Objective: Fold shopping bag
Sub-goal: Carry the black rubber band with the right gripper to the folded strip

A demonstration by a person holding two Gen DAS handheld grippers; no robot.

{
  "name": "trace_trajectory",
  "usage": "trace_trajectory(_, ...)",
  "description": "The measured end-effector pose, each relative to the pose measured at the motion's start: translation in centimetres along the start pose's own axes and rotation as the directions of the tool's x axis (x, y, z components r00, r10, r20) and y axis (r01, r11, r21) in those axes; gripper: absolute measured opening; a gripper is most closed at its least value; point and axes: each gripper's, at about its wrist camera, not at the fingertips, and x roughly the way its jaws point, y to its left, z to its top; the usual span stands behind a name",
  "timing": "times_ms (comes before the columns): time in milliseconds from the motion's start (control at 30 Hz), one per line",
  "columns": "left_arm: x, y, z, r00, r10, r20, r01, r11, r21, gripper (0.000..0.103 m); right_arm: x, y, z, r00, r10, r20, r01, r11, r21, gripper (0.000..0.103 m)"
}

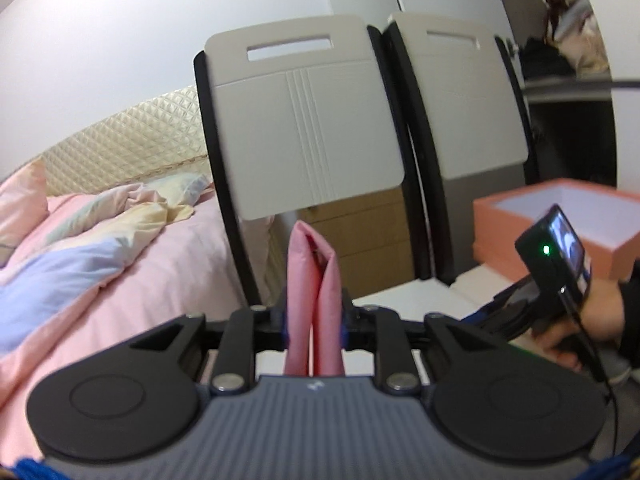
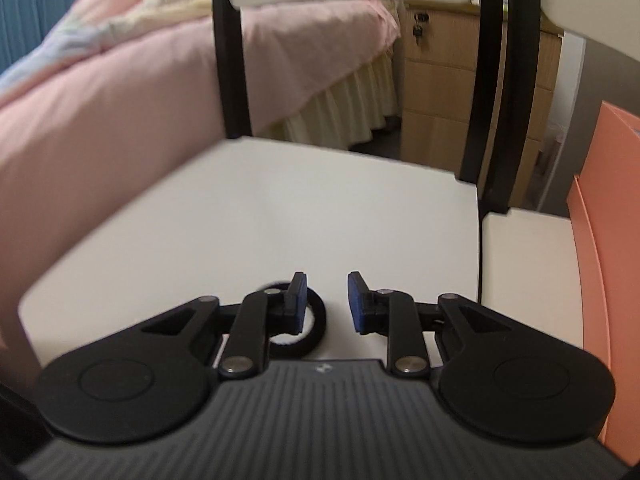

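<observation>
In the left wrist view my left gripper [image 1: 314,320] is shut on the folded pink shopping bag [image 1: 314,280], which stands up between the fingers as a narrow doubled strip above the white chair seat [image 1: 404,296]. The right gripper's body and the hand holding it [image 1: 560,280] show at the right of that view. In the right wrist view my right gripper [image 2: 326,304] is open and empty, low over the white chair seat [image 2: 280,208]. A black elastic ring [image 2: 308,332] lies on the seat beside its left finger. The bag is out of the right wrist view.
Two white chair backs with black frames [image 1: 304,120] stand behind the seats. A bed with pink bedding [image 1: 120,248] is at the left. An open salmon box [image 1: 568,216] sits on the right-hand seat, also seen in the right wrist view [image 2: 608,240]. Wooden drawers [image 2: 436,80] stand behind.
</observation>
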Motion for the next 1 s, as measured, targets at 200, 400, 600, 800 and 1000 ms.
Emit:
trace_trajectory(200, 0.3, -0.7, -0.5, 1.0, 0.019, -0.022, -0.017, 0.996, 0.084, 0.025, 0.7, 0.4, -0.6, 0.999, 0.014, -0.029, -0.015, 1.0, -0.027, 0.021)
trace_trajectory(400, 0.5, -1.4, -0.6, 0.999, 0.028, -0.025, -0.025, 0.993, 0.117, 0.025, -1.2, 1.2, 0.3, 0.997, 0.064, 0.033, -0.063, 0.998, -0.026, 0.01)
trace_trajectory(600, 0.7, -2.3, -0.8, 0.997, 0.077, -0.017, -0.073, 0.98, 0.187, 0.027, -7.0, 1.3, 2.0, 0.952, 0.165, 0.258, -0.173, 0.985, 0.012, 0.01)
trace_trajectory(800, 0.8, -4.0, -1.2, 0.993, 0.121, 0.011, -0.119, 0.949, 0.292, 0.027, -14.4, 3.1, 2.7, 0.783, 0.375, 0.496, -0.387, 0.918, -0.083, 0.011)
trace_trajectory(1000, 0.8, -5.6, -1.5, 0.986, 0.159, 0.043, -0.163, 0.906, 0.391, 0.025, -16.9, 7.3, 2.0, 0.735, 0.453, 0.505, -0.338, 0.89, -0.306, 0.011)
